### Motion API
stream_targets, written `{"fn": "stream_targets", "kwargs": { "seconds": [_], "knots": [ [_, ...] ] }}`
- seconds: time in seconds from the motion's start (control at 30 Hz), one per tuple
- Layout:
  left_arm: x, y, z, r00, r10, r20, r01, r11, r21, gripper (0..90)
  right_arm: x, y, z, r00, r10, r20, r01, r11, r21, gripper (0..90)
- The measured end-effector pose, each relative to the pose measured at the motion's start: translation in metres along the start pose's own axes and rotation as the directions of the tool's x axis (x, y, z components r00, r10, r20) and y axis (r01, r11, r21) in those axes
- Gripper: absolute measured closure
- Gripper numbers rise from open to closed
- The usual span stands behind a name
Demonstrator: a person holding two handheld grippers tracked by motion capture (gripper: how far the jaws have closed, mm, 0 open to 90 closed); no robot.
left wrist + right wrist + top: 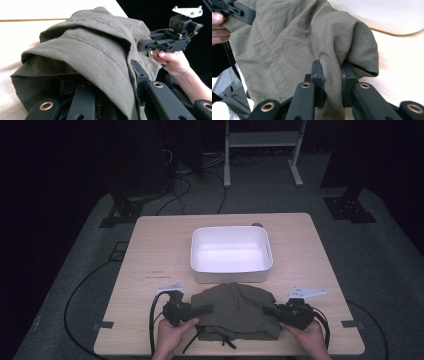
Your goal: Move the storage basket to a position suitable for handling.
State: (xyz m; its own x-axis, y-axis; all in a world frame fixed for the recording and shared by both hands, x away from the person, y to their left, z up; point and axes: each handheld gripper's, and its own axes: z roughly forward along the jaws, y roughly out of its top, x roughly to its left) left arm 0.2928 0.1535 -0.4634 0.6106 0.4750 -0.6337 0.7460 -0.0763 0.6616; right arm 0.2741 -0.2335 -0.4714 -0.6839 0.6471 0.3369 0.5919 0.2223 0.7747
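- Olive-green garment (235, 310), folded into a bulky, rumpled bundle, lying on the near part of the wooden table (150, 250), just in front of the white bin (231, 251) and close to its near wall.
- Thin woven cloth, wrinkled all over, with stitched seams running across the top layers; matte, no pattern.
- Upper layers draped over in soft rounded folds, darker shadowed hollows beneath them in the left gripper view.
- A dark cord or strap trailing from the near edge of the bundle toward the table edge.
- Left gripper (192, 309) at the bundle's left side, pointing right, level with the table; left hand (172, 335) wrapped round the handle from below, forearm coming up from the near edge.
- Left gripper's jaws buried in the folds in its own view, cloth draped between and over them; whether closed on the cloth cannot be told.
- Right gripper (280, 311) at the bundle's right side, pointing left, facing the other one; right hand (310, 336) gripping the handle, fingers curled.
- Right gripper (332, 82) clamped on a pinched ridge of the cloth, fabric squeezed between both black pads.
- Cables looping from each gripper back off the table.
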Motion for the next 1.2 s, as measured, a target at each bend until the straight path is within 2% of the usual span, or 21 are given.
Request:
{"fn": "stream_targets", "kwargs": {
  "seconds": [0.13,0.17,0.27,0.3,0.33,0.4,0.5,0.63,0.67,0.9,1.0,1.1,1.13,1.2],
  "knots": [
    [0.003,-0.001,0.002,0.9999,-0.002,-0.012,0.002,1.0,0.01,70.1,0.001,0.002,0.0,0.9999,-0.012,0.008,0.012,1.0,0.002,77.1],
    [0.008,-0.003,0.004,0.9997,-0.015,-0.02,0.015,0.9995,0.028,69.6,-0.001,0.0,0.004,0.9998,-0.013,0.018,0.012,1.0,0.023,77.1],
    [0.011,-0.004,0.006,0.9988,-0.021,-0.043,0.022,0.9992,0.033,66.5,-0.003,-0.003,0.009,0.9993,-0.018,0.033,0.017,0.999,0.048,77.1],
    [0.012,-0.004,0.006,0.9979,-0.03,-0.058,0.032,0.999,0.03,58.5,-0.004,-0.005,0.012,0.9989,-0.018,0.043,0.015,0.998,0.067,77.1],
    [0.013,-0.003,0.006,0.9968,-0.032,-0.074,0.035,0.9986,0.039,58.5,-0.004,-0.005,0.012,0.9989,-0.018,0.043,0.015,0.998,0.067,77.1],
    [0.013,-0.004,0.006,0.9928,-0.026,-0.117,0.031,0.9985,0.045,49.3,-0.005,-0.006,0.015,0.9981,-0.028,0.056,0.023,0.996,0.081,77.1],
    [0.012,-0.004,0.006,0.9824,-0.012,-0.186,0.023,0.998,0.06,35.5,-0.006,-0.006,0.017,0.9977,-0.029,0.061,0.024,0.996,0.085,77.0],
    [0.015,-0.004,0.009,0.9727,-0.04,-0.229,0.059,0.9953,0.077,20.5,-0.007,-0.009,0.017,0.9981,-0.022,0.058,0.017,0.996,0.087,76.9],
    [0.015,-0.003,0.01,0.9716,-0.038,-0.233,0.06,0.9945,0.086,20.5,-0.007,-0.009,0.017,0.9981,-0.022,0.058,0.017,0.996,0.087,76.9],
    [0.02,-0.004,0.021,0.9752,-0.069,-0.21,0.095,0.9887,0.116,15.4,-0.008,-0.011,0.02,0.9983,-0.014,0.056,0.008,0.996,0.093,76.0],
    [0.018,-0.003,0.026,0.9777,-0.052,-0.204,0.079,0.9887,0.127,14.6,-0.008,-0.012,0.021,0.9985,-0.01,0.053,0.005,0.995,0.095,74.5],
    [0.014,-0.003,0.031,0.9783,-0.018,-0.206,0.049,0.9877,0.148,14.7,-0.008,-0.012,0.023,0.9985,-0.011,0.053,0.005,0.995,0.101,69.2],
    [0.012,-0.003,0.032,0.9774,0.002,-0.211,0.033,0.9868,0.158,15.2,-0.007,-0.012,0.023,0.9985,-0.011,0.053,0.006,0.994,0.105,66.0],
    [0.011,-0.003,0.034,0.9775,0.016,-0.21,0.021,0.9847,0.173,20.2,-0.005,-0.013,0.025,0.9981,-0.024,0.057,0.018,0.994,0.109,61.4]
  ]
}}
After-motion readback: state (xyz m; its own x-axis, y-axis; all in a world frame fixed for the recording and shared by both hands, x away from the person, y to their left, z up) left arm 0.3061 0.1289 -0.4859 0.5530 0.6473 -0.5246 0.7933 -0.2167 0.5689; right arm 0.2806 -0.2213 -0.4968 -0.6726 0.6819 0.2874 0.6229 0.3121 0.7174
